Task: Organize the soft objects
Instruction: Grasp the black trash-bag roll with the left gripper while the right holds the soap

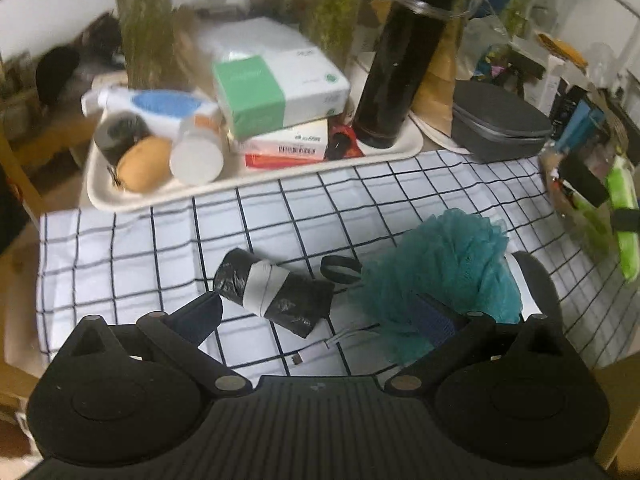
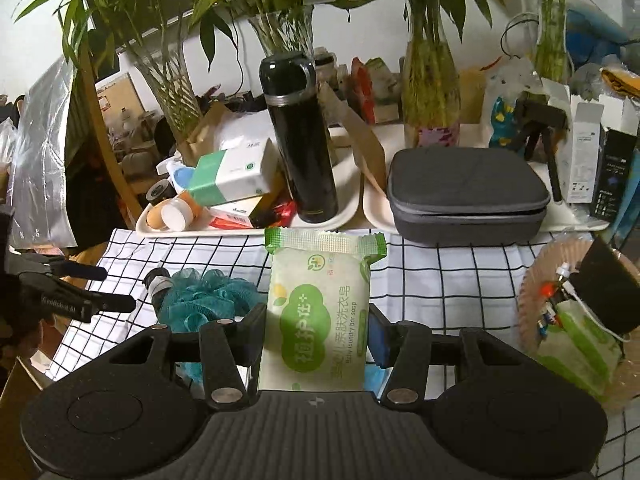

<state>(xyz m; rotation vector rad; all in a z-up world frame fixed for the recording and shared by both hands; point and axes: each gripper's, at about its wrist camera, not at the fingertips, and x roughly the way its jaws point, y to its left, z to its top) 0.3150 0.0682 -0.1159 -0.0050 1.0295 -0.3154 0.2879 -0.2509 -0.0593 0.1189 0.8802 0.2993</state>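
Soap packet (image 2: pixel 318 312) sits pinched in my right tool (image 2: pixel 316 332); its slick wrapper could slip free. My left tool (image 1: pixel 320 312) gapes wide over the teal loofah (image 1: pixel 444 276) and may snag its mesh.

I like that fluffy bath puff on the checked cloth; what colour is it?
Teal, a blue-green mesh. The bath puff shows best in the left wrist view.

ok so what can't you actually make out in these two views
- Teal bath pouf: near side hidden by the left gripper, left wrist view.
- Soap packet: lower end hidden by the right gripper body, right wrist view.
- Tray labels: blurred, left wrist view.
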